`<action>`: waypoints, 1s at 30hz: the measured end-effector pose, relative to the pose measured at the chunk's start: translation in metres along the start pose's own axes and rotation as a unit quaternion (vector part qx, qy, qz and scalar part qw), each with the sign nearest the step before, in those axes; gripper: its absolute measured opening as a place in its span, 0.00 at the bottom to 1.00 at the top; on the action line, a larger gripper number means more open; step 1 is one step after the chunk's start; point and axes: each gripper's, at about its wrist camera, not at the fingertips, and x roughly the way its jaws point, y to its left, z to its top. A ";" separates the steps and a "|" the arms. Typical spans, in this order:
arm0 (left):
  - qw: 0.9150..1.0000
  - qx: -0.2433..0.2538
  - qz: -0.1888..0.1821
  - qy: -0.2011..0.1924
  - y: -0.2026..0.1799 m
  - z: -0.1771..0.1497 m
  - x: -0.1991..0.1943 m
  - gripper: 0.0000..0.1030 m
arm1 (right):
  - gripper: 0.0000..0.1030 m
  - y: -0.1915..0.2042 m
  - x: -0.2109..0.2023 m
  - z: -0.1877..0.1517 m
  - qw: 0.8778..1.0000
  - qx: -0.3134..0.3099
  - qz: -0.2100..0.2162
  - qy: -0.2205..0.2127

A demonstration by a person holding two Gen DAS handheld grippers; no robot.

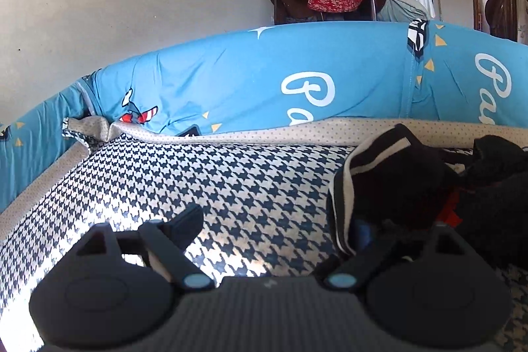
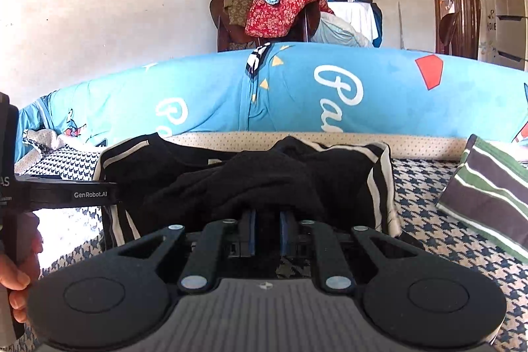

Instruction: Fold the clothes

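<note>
Right hand-held gripper pinches black garment

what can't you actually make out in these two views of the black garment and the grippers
- Right wrist view: the right gripper's fingertips are buried under a fold of the black garment, so how much cloth they pinch is hidden.
- Left wrist view: the left gripper's right finger is lost against the dark garment; contact unclear.
- Left wrist view: the garment runs off the right edge.
- Both views: garment type and the red patch inside it can't be identified.
</note>
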 end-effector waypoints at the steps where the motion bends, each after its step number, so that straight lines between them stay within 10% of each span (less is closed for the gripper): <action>1: 1.000 -0.001 0.006 -0.002 0.002 0.001 -0.001 0.86 | 0.13 -0.001 -0.004 0.002 1.000 -0.003 -0.001 -0.002; 13: 0.996 -0.006 0.055 -0.072 0.019 0.017 -0.041 0.87 | 0.13 -0.020 -0.046 0.004 1.000 -0.005 -0.012 0.002; 22: 0.999 -0.017 0.026 -0.007 0.028 0.012 -0.032 0.89 | 0.17 -0.031 -0.039 -0.014 0.994 -0.008 0.008 0.112; 30: 1.000 -0.024 0.019 0.008 0.029 0.008 -0.024 0.92 | 0.34 -0.046 -0.050 -0.007 0.997 0.024 0.010 0.068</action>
